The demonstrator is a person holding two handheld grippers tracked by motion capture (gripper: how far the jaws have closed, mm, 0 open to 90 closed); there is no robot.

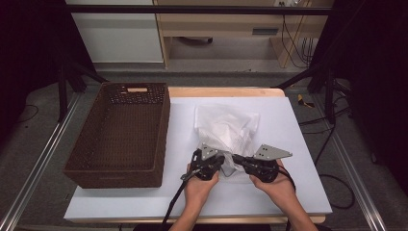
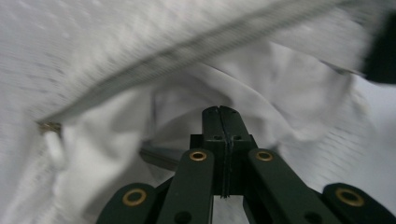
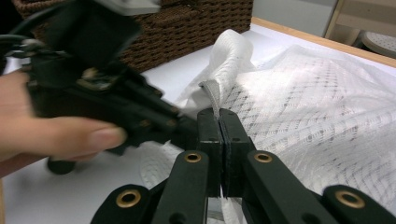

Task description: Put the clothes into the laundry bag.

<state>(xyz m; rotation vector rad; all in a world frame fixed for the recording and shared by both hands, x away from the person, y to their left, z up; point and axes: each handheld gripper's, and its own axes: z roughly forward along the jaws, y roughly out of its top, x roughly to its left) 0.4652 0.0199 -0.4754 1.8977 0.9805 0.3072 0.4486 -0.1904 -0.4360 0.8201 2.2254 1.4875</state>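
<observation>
Now both grippers pinch the near edge of a white mesh bag [image 1: 226, 127] on the table.

From the high view, the bag lies crumpled on the white table [image 1: 298, 192] just right of centre, with the brown wicker basket [image 1: 96, 144] beside it at nine o'clock; the left gripper [image 1: 225, 161] and right gripper [image 1: 235, 160] meet at the bag's six o'clock edge, each held in a hand coming up from the bottom. Along the left gripper view, the jaws are pressed together with white fabric folded around their tips, and the bag's zipper [image 2: 187, 51] runs blurred from eight o'clock toward one o'clock above them. Along the right gripper view, the jaws [image 3: 218, 122] are pressed together on the zippered edge [image 3: 213, 95], which rises at twelve o'clock; the left gripper [image 3: 184, 123] sits at nine o'clock, its tip just beside them, and the mesh spreads toward three o'clock.
</observation>
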